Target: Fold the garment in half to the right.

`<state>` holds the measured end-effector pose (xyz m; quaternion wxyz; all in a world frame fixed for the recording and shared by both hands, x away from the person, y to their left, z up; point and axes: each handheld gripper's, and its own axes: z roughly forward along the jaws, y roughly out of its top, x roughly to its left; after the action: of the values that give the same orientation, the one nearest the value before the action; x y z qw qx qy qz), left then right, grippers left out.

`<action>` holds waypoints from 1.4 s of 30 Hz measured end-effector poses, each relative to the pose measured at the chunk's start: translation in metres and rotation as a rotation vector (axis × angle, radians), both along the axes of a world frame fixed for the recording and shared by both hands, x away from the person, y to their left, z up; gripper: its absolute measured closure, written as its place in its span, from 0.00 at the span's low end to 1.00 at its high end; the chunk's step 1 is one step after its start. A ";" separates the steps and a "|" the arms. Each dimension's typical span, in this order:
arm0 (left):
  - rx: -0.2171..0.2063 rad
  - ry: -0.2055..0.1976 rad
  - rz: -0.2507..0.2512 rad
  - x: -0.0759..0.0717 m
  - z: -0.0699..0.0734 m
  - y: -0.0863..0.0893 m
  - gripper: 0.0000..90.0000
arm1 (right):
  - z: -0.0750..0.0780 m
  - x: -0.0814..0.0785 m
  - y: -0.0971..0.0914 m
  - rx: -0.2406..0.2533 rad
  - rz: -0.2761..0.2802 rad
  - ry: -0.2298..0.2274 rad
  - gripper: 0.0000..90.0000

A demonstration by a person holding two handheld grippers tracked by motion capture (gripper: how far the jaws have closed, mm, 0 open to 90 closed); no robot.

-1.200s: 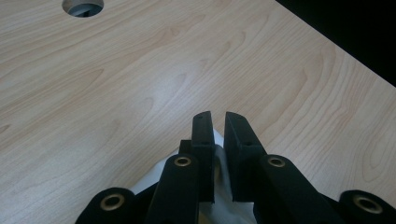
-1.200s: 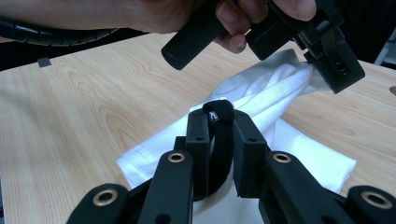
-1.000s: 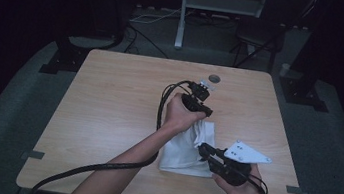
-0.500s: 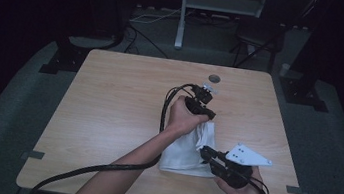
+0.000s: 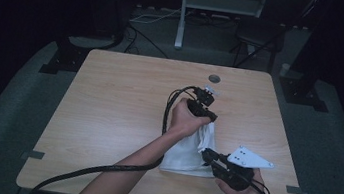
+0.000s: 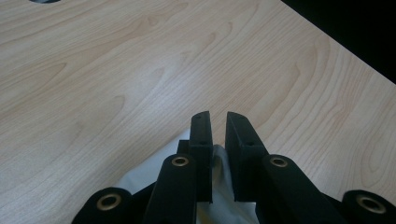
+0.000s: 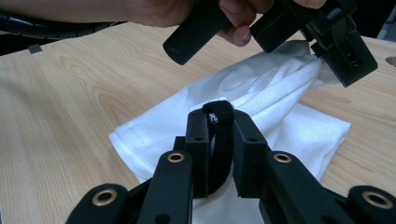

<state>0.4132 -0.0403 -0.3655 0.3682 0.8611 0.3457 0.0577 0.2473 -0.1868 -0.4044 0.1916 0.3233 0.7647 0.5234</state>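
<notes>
Sitting on light wood table [image 5: 119, 100] in dark rm, both tools clamp white cloth [image 5: 185, 152].

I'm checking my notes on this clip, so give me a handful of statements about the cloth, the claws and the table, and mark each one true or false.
1. The white cloth lies on a wooden table. True.
2. The left claw grips an upper part of the cloth and lifts it. True; in the right gripper view the fabric rises to it.
3. The right claw stands wide open over bare wood. False: its jaws are closed on a black strap-like piece at the cloth's edge.
4. The cloth is dark blue. False: it is white.
5. A small round hole shows in the tabletop beyond the hands. True.
6. The cloth is spread flat. False: it is bunched and folded.
</notes>
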 end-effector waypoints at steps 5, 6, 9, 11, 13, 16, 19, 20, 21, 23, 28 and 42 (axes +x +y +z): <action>-0.001 0.002 -0.003 0.000 -0.003 -0.003 0.91 | -0.002 -0.001 -0.002 -0.001 -0.002 0.005 0.88; 0.000 0.001 -0.004 0.000 -0.003 -0.003 0.91 | -0.003 0.000 -0.002 -0.002 -0.003 0.004 0.88; 0.002 0.002 -0.007 0.000 -0.005 -0.004 0.90 | -0.004 -0.001 -0.003 -0.001 -0.005 0.009 0.87; -0.001 0.002 -0.005 0.000 -0.006 -0.005 0.90 | -0.005 -0.001 -0.004 -0.003 -0.006 0.011 0.87; -0.001 0.004 -0.006 0.000 -0.006 -0.005 0.90 | -0.006 -0.001 -0.005 -0.003 -0.006 0.011 0.87; 0.001 0.005 -0.009 -0.001 -0.007 -0.006 0.90 | -0.007 -0.001 -0.006 -0.004 -0.009 0.015 0.87; 0.000 0.006 -0.008 -0.001 -0.007 -0.007 0.90 | -0.008 -0.002 -0.006 -0.004 -0.010 0.017 0.87; -0.002 0.006 -0.009 -0.001 -0.008 -0.007 0.90 | -0.008 -0.002 -0.007 -0.004 -0.011 0.018 0.87; -0.002 0.005 -0.010 -0.001 -0.009 -0.008 0.90 | -0.009 -0.002 -0.007 -0.003 -0.011 0.019 0.87; -0.002 0.007 -0.012 -0.001 -0.009 -0.008 0.90 | -0.010 -0.002 -0.008 -0.003 -0.013 0.020 0.87; -0.005 0.007 -0.015 -0.001 -0.011 -0.010 0.89 | -0.012 -0.003 -0.010 0.000 -0.017 0.026 0.87; -0.009 0.005 -0.015 -0.002 -0.016 -0.014 0.88 | -0.016 -0.004 -0.014 -0.003 -0.023 0.035 0.87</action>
<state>0.4116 -0.0544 -0.3813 0.3717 0.8621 0.3407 0.0512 0.2430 -0.2008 -0.4207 0.1849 0.3409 0.7648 0.5145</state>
